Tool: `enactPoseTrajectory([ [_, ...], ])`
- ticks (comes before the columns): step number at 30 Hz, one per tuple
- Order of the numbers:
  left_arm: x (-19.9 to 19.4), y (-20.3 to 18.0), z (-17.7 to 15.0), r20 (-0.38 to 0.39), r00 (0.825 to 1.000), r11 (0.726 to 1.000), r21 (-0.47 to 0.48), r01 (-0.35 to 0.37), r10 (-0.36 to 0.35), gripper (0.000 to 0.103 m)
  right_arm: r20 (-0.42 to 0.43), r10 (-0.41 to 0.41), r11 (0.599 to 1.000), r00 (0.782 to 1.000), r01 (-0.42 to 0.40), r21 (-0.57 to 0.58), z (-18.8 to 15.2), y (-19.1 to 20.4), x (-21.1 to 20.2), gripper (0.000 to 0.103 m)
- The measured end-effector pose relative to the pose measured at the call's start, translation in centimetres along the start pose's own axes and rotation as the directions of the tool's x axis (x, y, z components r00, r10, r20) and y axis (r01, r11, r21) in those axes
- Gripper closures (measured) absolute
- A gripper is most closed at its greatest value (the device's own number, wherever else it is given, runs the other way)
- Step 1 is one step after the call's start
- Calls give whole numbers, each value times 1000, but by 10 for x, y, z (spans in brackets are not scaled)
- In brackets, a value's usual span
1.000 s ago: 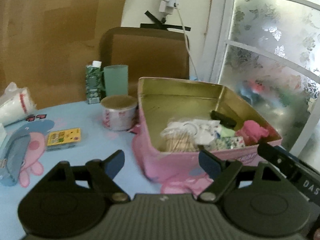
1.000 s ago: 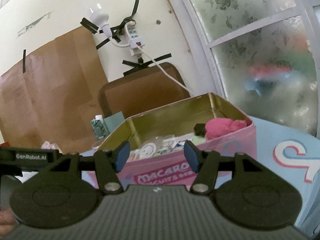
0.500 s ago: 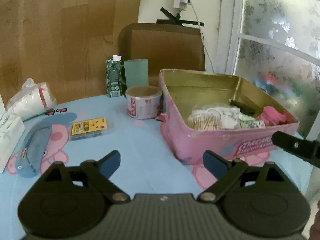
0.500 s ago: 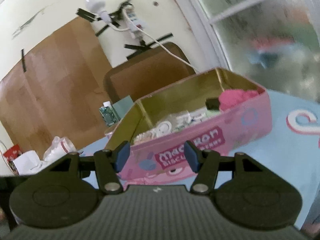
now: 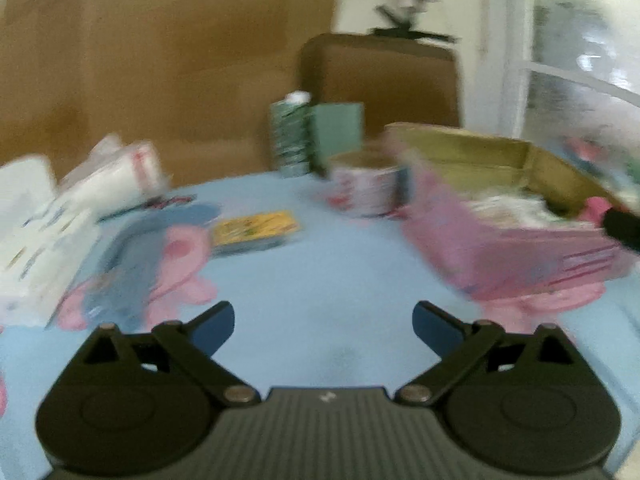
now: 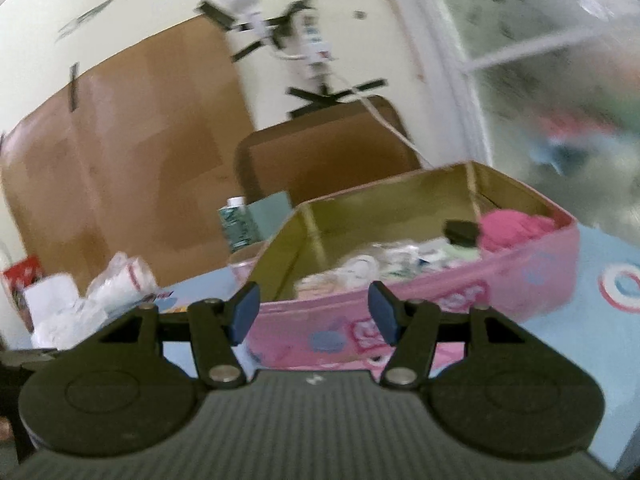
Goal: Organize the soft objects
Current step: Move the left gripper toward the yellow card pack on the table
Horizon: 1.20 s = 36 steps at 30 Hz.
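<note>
One pink tin [image 6: 420, 312] at the bench's [image 5: 320, 280] right edge holds one pink cloth [image 6: 512, 228]. Two grippers, left gripper [image 5: 323, 322] and right gripper [image 6: 314, 312], jaws wide, empty.

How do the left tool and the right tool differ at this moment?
The left tool is spread wider than the right tool. The left tool points at bare blue tablecloth, with the pink tin off to its right; the right tool faces the pink tin's side wall head-on. Both are open and hold nothing.
</note>
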State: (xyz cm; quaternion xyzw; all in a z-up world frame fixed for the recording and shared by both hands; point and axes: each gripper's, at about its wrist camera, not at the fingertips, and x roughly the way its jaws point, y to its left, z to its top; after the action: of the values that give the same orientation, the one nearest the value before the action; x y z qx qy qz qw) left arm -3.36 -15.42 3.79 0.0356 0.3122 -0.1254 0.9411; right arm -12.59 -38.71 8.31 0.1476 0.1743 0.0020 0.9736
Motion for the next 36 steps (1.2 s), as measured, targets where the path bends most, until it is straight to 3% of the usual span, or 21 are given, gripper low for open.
enactPoseTrajectory([
  [6,0,74,-17,-4,988,978,-143,-153,154,4,-63,150,973,987,-159,-170,-3,52,23,41],
  [8,-1,93,-22,8,979,956,-217,-198,204,3,-153,216,947,964,-245,-206,1,71,48,41],
  [11,-4,110,-27,41,987,941,-311,-133,153,3,-290,282,901,915,-356,-249,5,104,110,41],
  [15,-6,104,-27,75,983,946,-293,-140,168,3,-374,247,899,894,-355,-257,12,145,202,41],
  [17,-8,102,-27,92,980,948,-284,-145,177,3,-435,204,919,877,-324,-224,11,156,245,40],
  [19,-8,105,-27,99,979,948,-285,-142,176,3,-505,174,949,846,-281,-143,8,156,281,40],
  [20,-9,105,-28,102,980,947,-290,-138,174,3,-499,172,953,850,-272,-134,6,155,287,39],
  [21,-9,107,-28,104,980,946,-296,-131,169,3,-506,158,947,848,-275,-165,2,158,288,40],
  [22,-9,109,-28,107,981,944,-306,-123,163,3,-532,157,937,832,-296,-187,-1,160,286,39],
  [23,-9,112,-27,108,982,941,-317,-114,156,2,-564,194,931,802,-332,-152,-4,157,282,39],
  [28,-10,130,-31,109,987,908,-414,-63,118,2,-579,263,891,772,-424,-161,-16,145,225,39],
  [33,-7,149,-36,98,993,860,-510,-12,72,2,-551,329,837,767,-507,-205,-31,132,166,40],
  [36,-8,149,-36,100,991,857,-515,-20,83,2,-514,317,836,797,-490,-245,-34,135,154,36],
])
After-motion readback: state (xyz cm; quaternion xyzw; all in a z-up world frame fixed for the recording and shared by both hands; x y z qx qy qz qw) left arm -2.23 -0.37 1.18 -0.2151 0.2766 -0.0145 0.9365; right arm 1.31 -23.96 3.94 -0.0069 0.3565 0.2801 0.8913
